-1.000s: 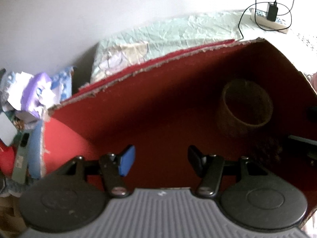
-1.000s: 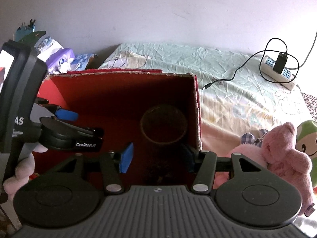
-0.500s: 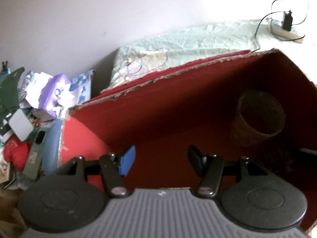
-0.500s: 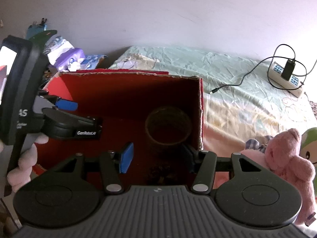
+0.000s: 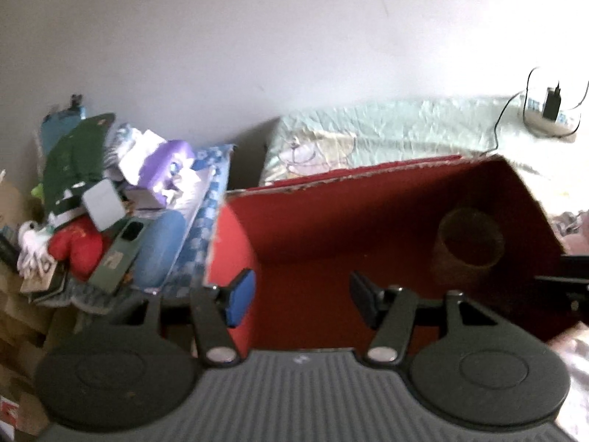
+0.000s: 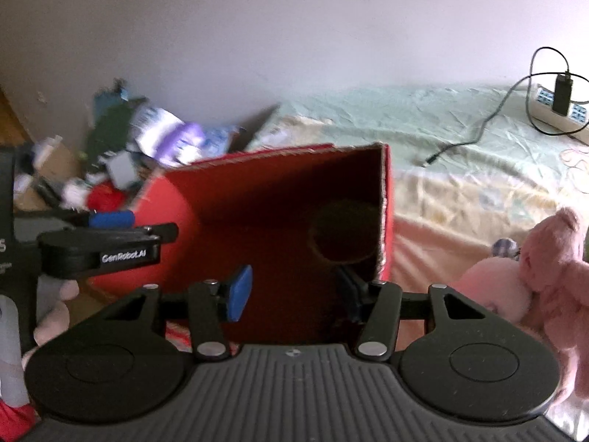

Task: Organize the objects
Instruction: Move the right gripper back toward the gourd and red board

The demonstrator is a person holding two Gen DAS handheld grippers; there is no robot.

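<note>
An open red cardboard box [image 5: 331, 221] [image 6: 257, 191] sits on the bed. A brown cylindrical cup [image 5: 467, 246] [image 6: 342, 235] stands inside it at the right. My left gripper [image 5: 298, 296] is open and empty above the box's near left corner; it also shows from the side in the right wrist view [image 6: 106, 235]. My right gripper [image 6: 294, 289] is open and empty in front of the box. A pink plush bear [image 6: 545, 272] lies on the bed to the right of the box.
A pile of clutter [image 5: 110, 199] with a purple pack, a red toy and a green case lies left of the box. A power strip with a charger and cable [image 6: 559, 107] lies on the pale green sheet [image 6: 405, 118] at the far right.
Both grippers have pulled back and up from the box and swung left, so more of the wall and the clutter pile shows. Both stay open and empty.
</note>
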